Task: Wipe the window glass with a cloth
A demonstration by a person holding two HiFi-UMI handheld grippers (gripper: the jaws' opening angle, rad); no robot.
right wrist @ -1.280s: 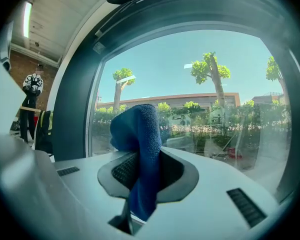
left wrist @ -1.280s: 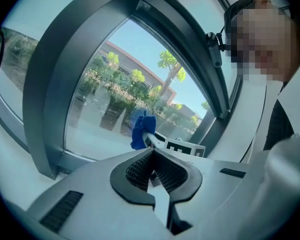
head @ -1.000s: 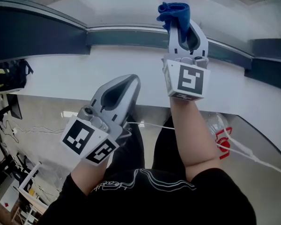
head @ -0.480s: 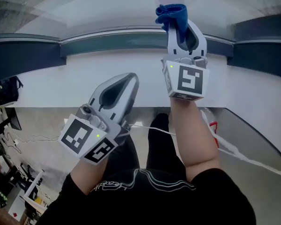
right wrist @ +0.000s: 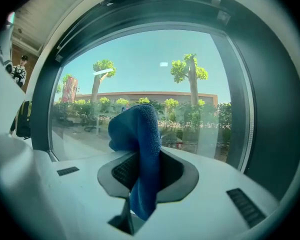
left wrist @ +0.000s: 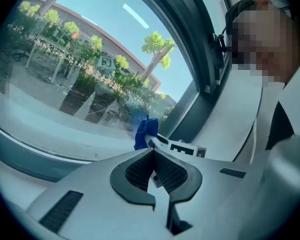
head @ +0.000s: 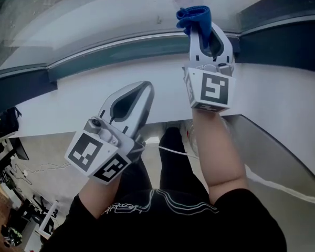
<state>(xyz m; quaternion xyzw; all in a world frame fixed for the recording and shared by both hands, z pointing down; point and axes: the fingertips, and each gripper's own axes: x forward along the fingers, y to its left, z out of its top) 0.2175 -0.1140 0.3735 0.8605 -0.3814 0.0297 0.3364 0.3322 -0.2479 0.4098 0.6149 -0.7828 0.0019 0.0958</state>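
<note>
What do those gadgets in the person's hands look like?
The left hand-held gripper and right hand-held gripper are pale grey tapered shells with black ribbed pads and black-and-white marker cubes. The person wears a black short-sleeved top with white lines.

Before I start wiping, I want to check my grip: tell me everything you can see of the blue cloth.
The blue cloth looks like nubbly microfibre. It is bunched into a fold and clamped between the jaws of the right gripper. A rounded wad sticks out past the tips toward the window glass, and a tail runs back between them. Whether it touches the glass cannot be told.
</note>
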